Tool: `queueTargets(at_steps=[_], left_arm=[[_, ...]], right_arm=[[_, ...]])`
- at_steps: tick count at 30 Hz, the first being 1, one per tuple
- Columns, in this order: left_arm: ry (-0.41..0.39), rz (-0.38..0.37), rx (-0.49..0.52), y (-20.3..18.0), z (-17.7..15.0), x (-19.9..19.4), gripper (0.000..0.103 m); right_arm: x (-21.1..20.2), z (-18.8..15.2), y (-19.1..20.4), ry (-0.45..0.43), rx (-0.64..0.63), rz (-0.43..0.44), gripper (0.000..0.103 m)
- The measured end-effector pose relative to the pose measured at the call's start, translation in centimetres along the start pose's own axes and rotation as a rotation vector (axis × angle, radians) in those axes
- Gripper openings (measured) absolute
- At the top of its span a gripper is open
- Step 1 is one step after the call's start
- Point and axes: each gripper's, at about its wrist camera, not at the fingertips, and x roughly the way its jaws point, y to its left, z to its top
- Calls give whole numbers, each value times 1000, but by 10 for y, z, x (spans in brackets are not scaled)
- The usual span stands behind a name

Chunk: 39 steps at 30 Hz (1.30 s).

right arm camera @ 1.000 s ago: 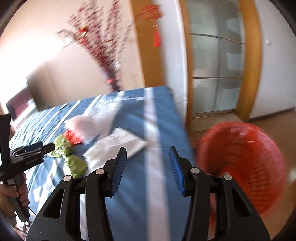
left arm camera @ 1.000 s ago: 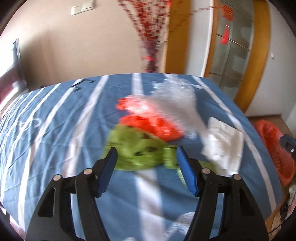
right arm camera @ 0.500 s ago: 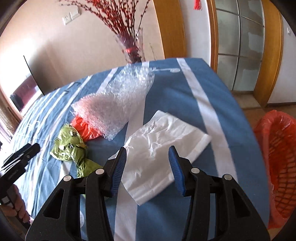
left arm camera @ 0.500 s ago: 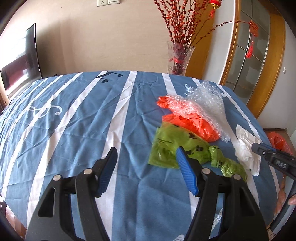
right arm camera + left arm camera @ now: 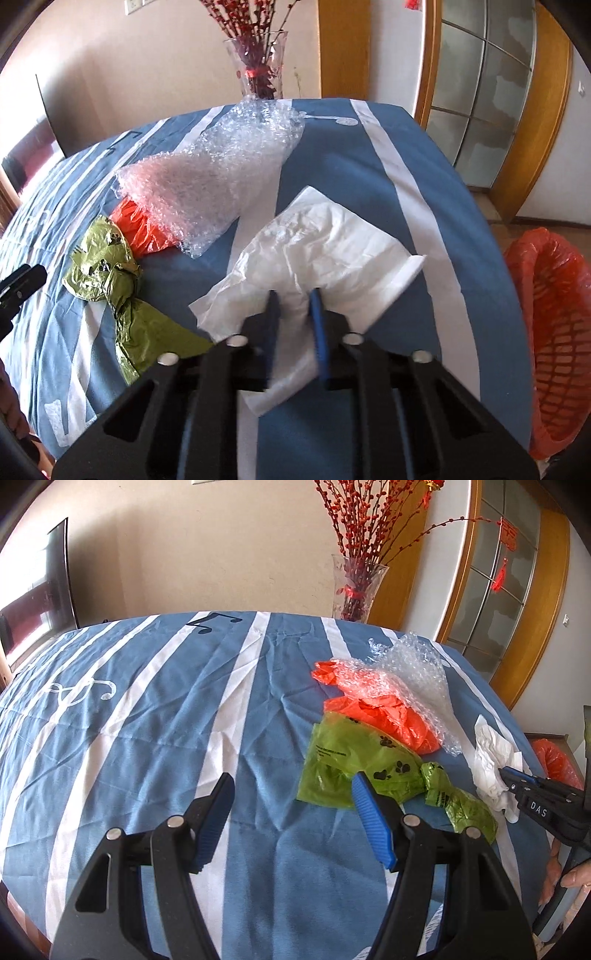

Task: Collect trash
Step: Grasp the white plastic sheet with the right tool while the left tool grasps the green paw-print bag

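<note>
Right tongs (image 5: 293, 321): closing on a gathered fold at the near edge of the crumpled white plastic bag (image 5: 325, 251); the blades are standing close together with the film pinched between them.
Left tongs (image 5: 293, 818): standing wide apart, gripping nothing, hovering over the blue-and-white striped cloth covering the surface (image 5: 155, 716), just beside the green bag.
White bag, location: lying on the cloth near its right-hand edge, not far from the red mesh waste basket with an orange liner (image 5: 550, 332), which is sitting lower, beyond that edge.
Other trash: a knotted green plastic bag with black paw prints (image 5: 354, 764) is lying against an orange plastic bag (image 5: 384, 716), which a clear sheet of bubble wrap (image 5: 221, 173) is partly covering.
Handling, judged: the white film is looking very light, limp and slippery; a pinch on a bunched fold should be holding better than one on a single flat layer. It may be trailing and snagging when lifted.
Right wrist view only: showing the pinch itself, the basket opening and the full spread of the white bag.
Left wrist view only: showing the open left blades and the green bag's printing; here the white bag (image 5: 495, 768) is appearing only as a small crumple at the tip of the other tool.
Background: a glass vase of red berry branches (image 5: 356, 587) is standing beyond the far edge.
</note>
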Motion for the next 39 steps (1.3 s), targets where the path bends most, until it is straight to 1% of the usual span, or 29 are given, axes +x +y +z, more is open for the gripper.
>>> queueTargets(at_steps=[2, 4, 10, 14, 17, 21, 23, 25, 26, 27, 29, 30, 33, 39], left_arm=[[2, -11, 6, -5, 0, 0, 65], [1, -22, 15, -11, 0, 0, 65], [1, -50, 51, -33, 3, 0, 65], [15, -84, 81, -54, 4, 4, 65], [29, -107, 102, -73, 4, 9, 65], [59, -99, 132, -93, 2, 20, 64], [85, -96, 137, -100, 0, 28, 59], [113, -94, 140, -104, -2, 34, 46], [133, -96, 137, -107, -4, 39, 43], [141, -94, 137, -107, -4, 42, 37], [133, -83, 145, -109, -6, 42, 26], [138, -99, 146, -109, -7, 42, 19], [125, -119, 132, -103, -7, 36, 17], [69, -141, 129, -94, -2, 11, 17]], right_arm=[[-1, -1, -4, -7, 14, 16, 4], [-2, -2, -7, -15, 24, 19, 3], [-17, -2, -20, -58, 43, 7, 2], [-31, -3, -35, -96, 70, -12, 2], [-39, -5, -46, -107, 94, -15, 2], [-44, -8, -57, -112, 113, -17, 2], [-46, -9, -60, -114, 117, -15, 2], [-48, -10, -62, -116, 121, -12, 2], [-48, -11, -63, -117, 124, -11, 3], [-49, -12, -63, -118, 126, -9, 2], [-50, -13, -65, -120, 132, -5, 3], [-52, -13, -66, -123, 135, -3, 3], [-57, -15, -69, -135, 139, 1, 3], [-76, -16, -77, -182, 157, 11, 2]])
